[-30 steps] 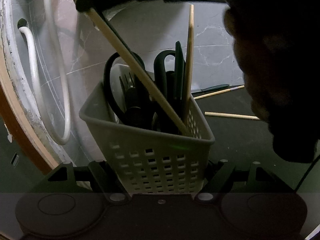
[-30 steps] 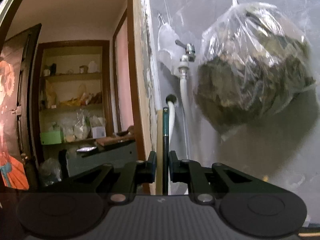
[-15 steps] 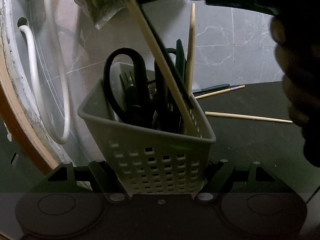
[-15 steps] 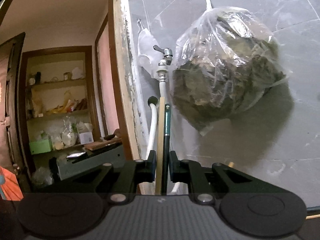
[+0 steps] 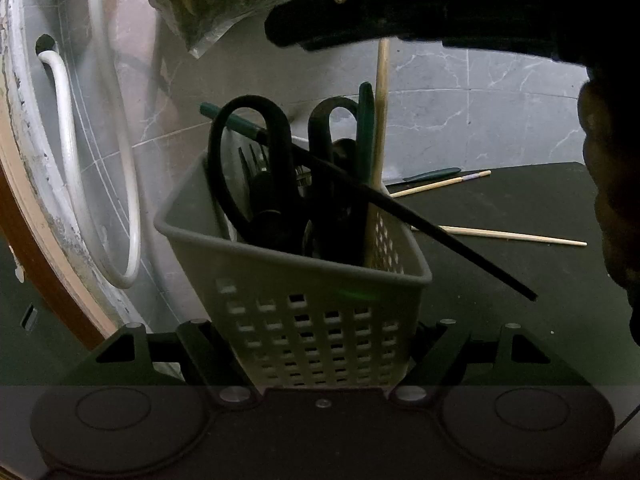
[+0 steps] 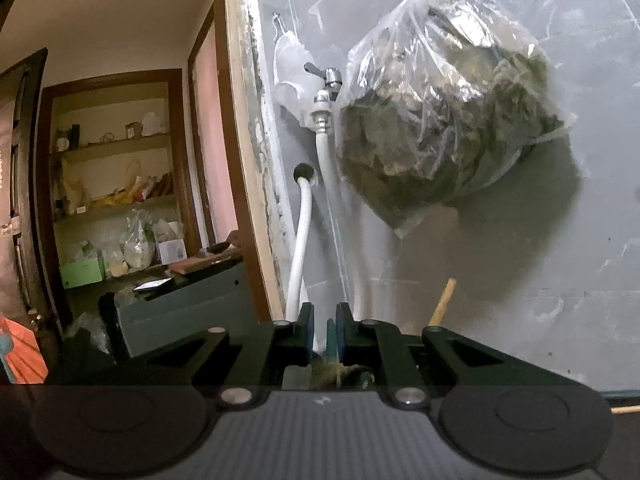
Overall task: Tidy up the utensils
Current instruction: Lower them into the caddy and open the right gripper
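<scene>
Grey perforated utensil basket sits clamped in the left claw, angled downward. Right claw, level above, pinches a green-tipped utensil.

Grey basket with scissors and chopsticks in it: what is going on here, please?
A person is sorting utensils. The left gripper clamps the grey basket, which holds scissors and an upright wooden chopstick. A dark chopstick lies slanted across its rim. The right gripper hovers above, jaws nearly closed. More chopsticks lie on the dark counter.
</scene>
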Tool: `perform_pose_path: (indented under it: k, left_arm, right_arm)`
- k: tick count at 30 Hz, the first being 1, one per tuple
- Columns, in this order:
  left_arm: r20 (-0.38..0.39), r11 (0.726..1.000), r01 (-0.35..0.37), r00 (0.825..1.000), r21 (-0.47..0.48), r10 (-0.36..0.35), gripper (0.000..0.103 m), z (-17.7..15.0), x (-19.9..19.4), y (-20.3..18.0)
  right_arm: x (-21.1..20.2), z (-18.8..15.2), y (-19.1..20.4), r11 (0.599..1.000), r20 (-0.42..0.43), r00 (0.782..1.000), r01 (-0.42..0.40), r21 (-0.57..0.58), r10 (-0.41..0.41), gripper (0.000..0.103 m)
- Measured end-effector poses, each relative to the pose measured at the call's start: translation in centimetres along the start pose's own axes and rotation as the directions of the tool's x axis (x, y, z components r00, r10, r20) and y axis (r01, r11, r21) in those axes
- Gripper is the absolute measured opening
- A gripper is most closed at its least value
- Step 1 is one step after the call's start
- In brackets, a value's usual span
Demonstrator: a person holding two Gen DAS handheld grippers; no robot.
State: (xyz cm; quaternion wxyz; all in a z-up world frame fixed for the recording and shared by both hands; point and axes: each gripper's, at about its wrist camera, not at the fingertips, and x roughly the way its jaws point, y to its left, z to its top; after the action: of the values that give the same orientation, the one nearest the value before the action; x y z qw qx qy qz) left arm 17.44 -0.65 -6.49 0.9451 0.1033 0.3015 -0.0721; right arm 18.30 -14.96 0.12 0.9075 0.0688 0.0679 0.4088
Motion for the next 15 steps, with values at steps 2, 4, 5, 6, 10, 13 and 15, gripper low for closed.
perform_pose_path:
  k: [2, 4, 5, 6, 10, 13, 15]
  left_arm:
    - [0.000, 1.000, -0.001, 1.000, -0.001, 0.001, 0.079, 0.0, 0.0, 0.0]
    - [0.000, 1.000, -0.001, 1.000, -0.001, 0.001, 0.079, 0.0, 0.0, 0.0]
    - [0.000, 1.000, -0.002, 1.000, -0.001, 0.002, 0.079, 0.0, 0.0, 0.0]
    - [0.000, 1.000, -0.002, 1.000, -0.002, 0.002, 0.079, 0.0, 0.0, 0.0]
    - [0.001, 1.000, -0.002, 1.000, -0.002, 0.002, 0.079, 0.0, -0.1, 0.0]
    - [0.001, 1.000, -0.002, 1.000, -0.003, 0.002, 0.079, -0.1, -0.1, 0.0]
    - [0.001, 1.000, -0.002, 1.000, -0.003, 0.002, 0.079, -0.1, -0.1, 0.0]
  right_arm:
    - [0.0, -0.2, 0.0, 1.000, -0.015, 1.000, -0.004, -0.003, 0.004, 0.013]
    - [0.0, -0.4, -0.1, 1.000, -0.026, 1.000, -0.008, 0.003, 0.008, 0.013]
    - [0.1, -0.5, -0.1, 1.000, -0.035, 0.999, -0.010, 0.005, 0.010, 0.013]
    - [0.1, -0.7, -0.1, 1.000, -0.047, 0.999, -0.010, 0.008, 0.011, 0.013]
    - [0.4, -1.2, -0.2, 1.000, -0.077, 0.997, -0.015, 0.020, 0.017, 0.013]
    - [0.1, -0.9, -0.1, 1.000, -0.067, 0.997, -0.027, 0.008, 0.027, 0.014]
    - [-0.2, -0.5, 0.0, 0.999, -0.057, 0.998, -0.032, 0.006, 0.032, 0.014]
